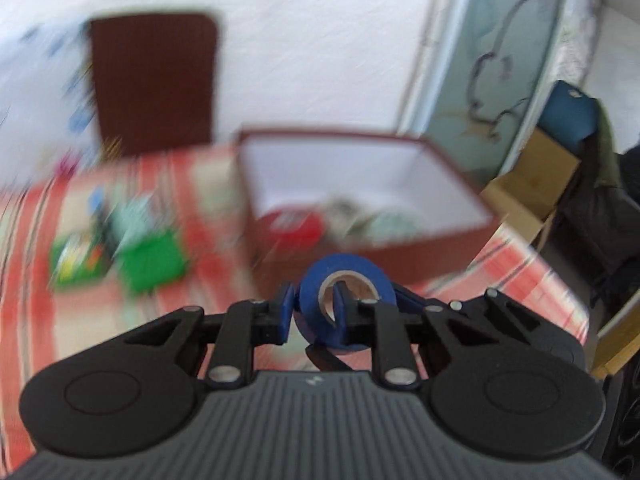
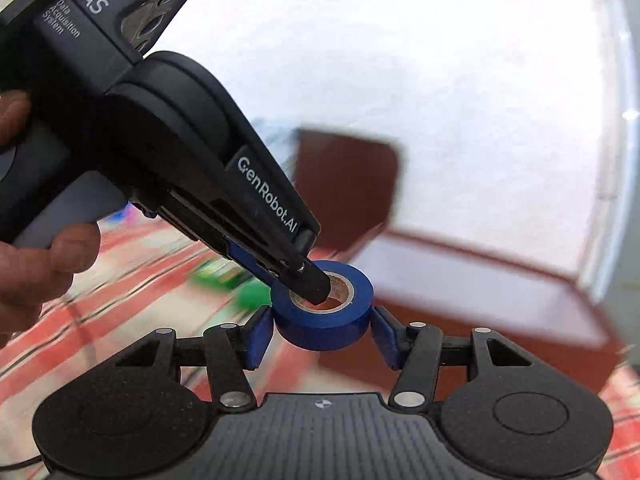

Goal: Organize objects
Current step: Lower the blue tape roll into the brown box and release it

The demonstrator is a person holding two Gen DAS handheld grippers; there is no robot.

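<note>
A blue roll of tape (image 1: 344,280) is held in the air above the red-striped tablecloth (image 1: 36,240). My left gripper (image 1: 312,312) is shut on the roll's wall, with one finger inside its core and one outside. In the right wrist view the roll (image 2: 324,320) sits between my right gripper's (image 2: 323,334) blue pads (image 2: 258,336), which stand at its sides; whether they press it is unclear. The left gripper's body (image 2: 192,160) comes in from the upper left there. An open brown box (image 1: 460,236) with white inside stands just behind the roll.
The box holds a red item (image 1: 296,228) and other blurred things. Green packets (image 1: 152,260) and small items lie on the cloth to the left. The brown lid (image 1: 152,80) leans on the white wall. A cardboard box (image 1: 532,184) and a blue bag (image 1: 568,112) are at the right.
</note>
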